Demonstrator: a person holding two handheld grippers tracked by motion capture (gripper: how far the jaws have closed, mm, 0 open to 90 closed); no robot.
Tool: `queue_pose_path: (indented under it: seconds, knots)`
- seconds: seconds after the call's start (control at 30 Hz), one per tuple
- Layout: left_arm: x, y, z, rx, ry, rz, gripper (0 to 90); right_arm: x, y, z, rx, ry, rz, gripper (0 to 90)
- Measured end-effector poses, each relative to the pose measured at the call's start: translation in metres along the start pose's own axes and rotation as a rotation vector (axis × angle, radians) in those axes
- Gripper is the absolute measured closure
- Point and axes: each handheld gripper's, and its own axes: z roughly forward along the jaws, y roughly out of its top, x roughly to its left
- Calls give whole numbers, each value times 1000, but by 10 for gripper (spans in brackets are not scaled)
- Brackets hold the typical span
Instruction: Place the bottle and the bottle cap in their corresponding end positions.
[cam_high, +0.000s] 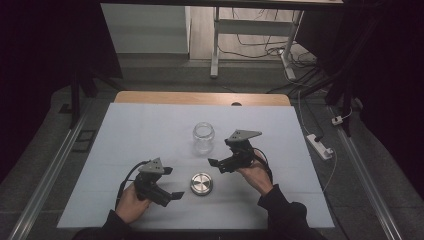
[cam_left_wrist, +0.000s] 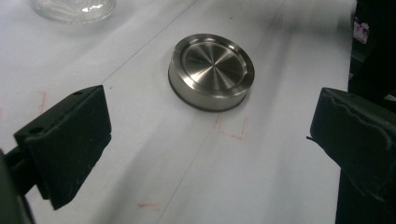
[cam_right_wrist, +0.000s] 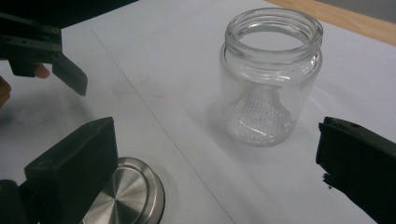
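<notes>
I have both grippers hovering low over the table (cam_high: 125, 200), and neither has hold of anything. My left gripper (cam_high: 170, 182) has its jaws spread wide, and the metal lid (cam_left_wrist: 211, 71) lies flat on the white sheet straight ahead of them, a little beyond their tips and roughly centred in the gap, touching neither jaw. I read that as lined up for a grab: the lid sits top side up, so the jaws would need to drop around its rim. My right gripper (cam_high: 216, 163) is also wide open, its jaws empty, aimed at the glass jar (cam_right_wrist: 272, 74), which stands upright with its mouth open, ahead of the jaws and nearer the right one, not yet between them. The lid also shows just beside and below the right gripper's left jaw in the right gripper view, so the lid and jar lie near one another but apart. My guess is the jar is left upright and uncovered so one gripper can steady it while the other brings the lid across to it.
</notes>
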Motion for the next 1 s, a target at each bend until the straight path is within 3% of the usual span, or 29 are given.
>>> queue_pose_path:
  seconds: [1.0]
  knots:
    - [-5,-23,-33,-8,77,-51,0,14,-27,-33,3,-18,-14,0]
